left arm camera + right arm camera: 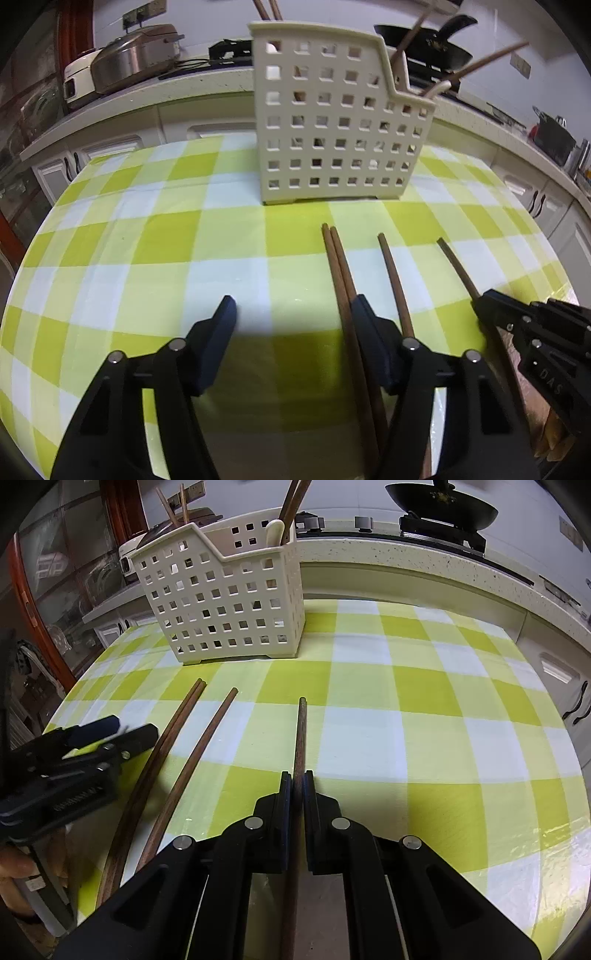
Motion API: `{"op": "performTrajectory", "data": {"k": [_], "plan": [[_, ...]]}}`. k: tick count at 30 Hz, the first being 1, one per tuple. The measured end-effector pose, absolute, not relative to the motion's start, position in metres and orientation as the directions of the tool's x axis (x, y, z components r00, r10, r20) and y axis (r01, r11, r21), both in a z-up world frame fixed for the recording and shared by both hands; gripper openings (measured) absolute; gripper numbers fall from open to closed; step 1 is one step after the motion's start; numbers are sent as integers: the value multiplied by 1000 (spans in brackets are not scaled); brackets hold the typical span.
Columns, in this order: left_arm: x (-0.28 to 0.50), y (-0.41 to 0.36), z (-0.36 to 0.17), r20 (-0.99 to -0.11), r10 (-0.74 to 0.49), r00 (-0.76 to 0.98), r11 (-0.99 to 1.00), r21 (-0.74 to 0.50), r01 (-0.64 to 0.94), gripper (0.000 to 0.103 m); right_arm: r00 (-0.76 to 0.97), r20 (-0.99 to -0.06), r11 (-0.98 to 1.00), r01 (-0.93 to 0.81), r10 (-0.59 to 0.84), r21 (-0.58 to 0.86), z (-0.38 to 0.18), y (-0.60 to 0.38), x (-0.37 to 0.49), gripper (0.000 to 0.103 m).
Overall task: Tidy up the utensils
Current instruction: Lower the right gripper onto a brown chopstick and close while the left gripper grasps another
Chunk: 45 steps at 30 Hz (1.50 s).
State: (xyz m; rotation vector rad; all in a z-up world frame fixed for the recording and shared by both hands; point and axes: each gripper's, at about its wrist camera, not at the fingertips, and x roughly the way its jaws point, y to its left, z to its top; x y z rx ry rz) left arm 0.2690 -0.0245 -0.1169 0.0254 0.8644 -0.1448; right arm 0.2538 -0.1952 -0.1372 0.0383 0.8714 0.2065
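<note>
A cream perforated utensil holder (332,122) stands on the green checked tablecloth (147,240), with chopsticks and a white spoon in it; it also shows in the right wrist view (225,602). Three brown chopsticks lie on the cloth: a touching pair (340,266) and a single one (393,280). My left gripper (295,314) is open, its right finger between the pair and the single one. My right gripper (297,775) is shut on a fourth chopstick (301,731), also seen in the left wrist view (458,267).
A kitchen counter (406,554) runs behind the table with a rice cooker (125,62) and a black wok (443,506) on a stove. White cabinets (110,155) stand below. A glass-door cabinet (55,590) stands at the left.
</note>
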Motion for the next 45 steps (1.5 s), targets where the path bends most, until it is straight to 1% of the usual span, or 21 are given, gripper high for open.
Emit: {"op": "performTrajectory", "data": {"k": [8, 13, 14, 16, 17, 19, 20, 22, 23, 31, 38, 41, 45], "plan": [[277, -27, -119, -776, -122, 619, 989, -44, 139, 57, 623, -754, 977, -164, 208, 135, -138, -197, 254, 6], [277, -37, -119, -784, -85, 614, 988, 16, 157, 42, 623, -754, 978, -164, 207, 133, -138, -197, 254, 6], [276, -38, -119, -783, -89, 616, 986, 16, 163, 39, 624, -754, 978, -164, 206, 131, -138, -197, 254, 6], [275, -41, -119, -782, -94, 616, 985, 16, 171, 32, 625, -755, 979, -164, 198, 121, -138, -196, 254, 6], [275, -43, -119, -781, -97, 617, 984, 17, 177, 30, 625, -756, 979, -164, 196, 119, -138, -196, 253, 6], [274, -46, -119, -780, -103, 617, 981, 21, 191, 22, 625, -757, 980, -164, 189, 110, -137, -195, 253, 6], [274, -48, -119, -779, -105, 618, 980, 23, 196, 20, 626, -758, 981, -164, 185, 104, -137, -194, 254, 6], [273, -51, -119, -775, -112, 622, 978, 26, 207, 11, 626, -760, 981, -171, 177, 88, -137, -192, 254, 6], [272, -51, -120, -772, -108, 626, 978, 32, 207, 9, 624, -762, 982, -173, 172, 80, -137, -191, 255, 6], [274, -42, -120, -771, -150, 619, 978, -25, 207, 7, 618, -774, 982, -189, 137, 23, -137, -183, 261, 6], [274, -40, -120, -770, -158, 618, 978, -34, 206, 6, 634, -763, 981, -193, 127, 4, -137, -181, 260, 6], [274, -39, -120, -770, -160, 618, 978, -39, 206, 6, 633, -762, 981, -192, 135, 15, -137, -182, 261, 6], [274, -36, -119, -770, -172, 615, 978, -57, 201, 6, 631, -754, 978, -195, 180, 71, -135, -188, 260, 6]]}}
